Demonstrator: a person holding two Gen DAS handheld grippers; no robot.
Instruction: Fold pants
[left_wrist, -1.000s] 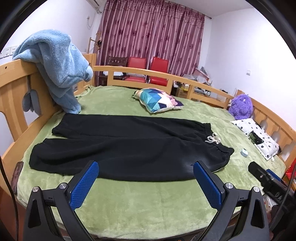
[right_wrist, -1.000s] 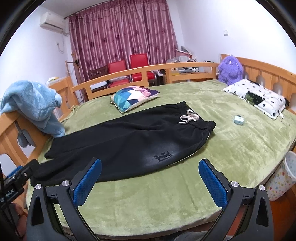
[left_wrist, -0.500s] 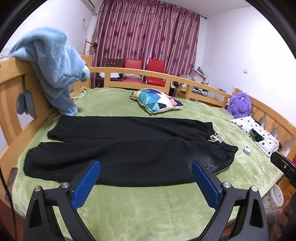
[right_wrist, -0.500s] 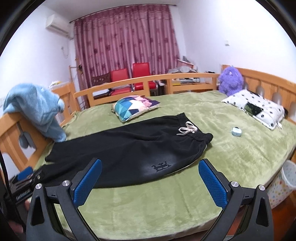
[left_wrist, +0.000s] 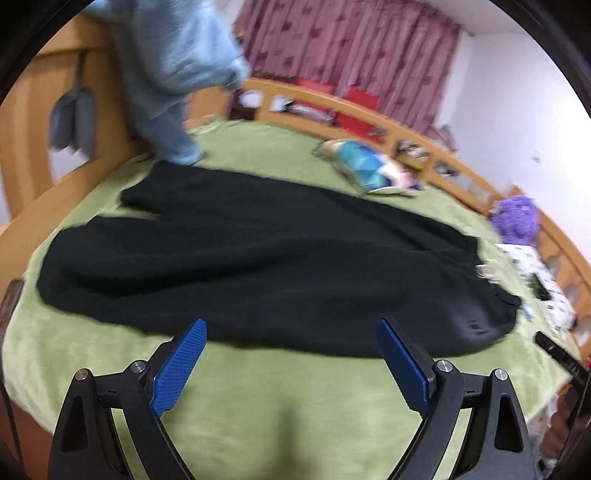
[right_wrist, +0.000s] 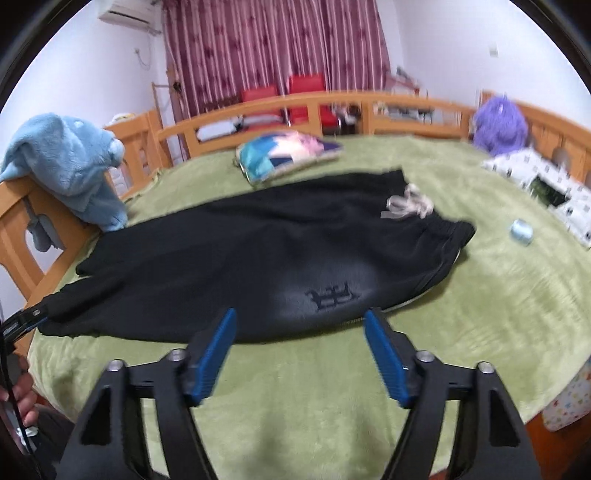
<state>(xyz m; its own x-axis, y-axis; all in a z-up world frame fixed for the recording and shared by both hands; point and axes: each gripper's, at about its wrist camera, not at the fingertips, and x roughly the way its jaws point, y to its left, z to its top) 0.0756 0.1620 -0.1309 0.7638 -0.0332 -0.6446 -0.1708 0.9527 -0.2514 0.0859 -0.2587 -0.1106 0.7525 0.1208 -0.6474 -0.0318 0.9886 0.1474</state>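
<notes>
1. Both grippers hang over the near edge of the bed (left_wrist: 280, 424), tilted down toward the pants (left_wrist: 266, 266). Nothing is in either one.
2. Left gripper (left_wrist: 291, 365): jaws wide, having just closed a little, with only green blanket between them.
3. Right gripper (right_wrist: 299, 356): jaws about half open and lately narrowing — they frame the pants' near hem but, as far as I can tell, do not touch it.
4. Pants: black, spread flat mid-bed. Their long axis runs crosswise to both tools — leg ends toward the blue plush (right_wrist: 70, 166), waistband and its pale drawstring (right_wrist: 406, 205) toward the purple toy (right_wrist: 498, 123).
5. Nearer hand: the right sits by the logo at the waist end, the left farther along the leg, so each looks placed to pinch the near edge and carry it over the far one.
</notes>
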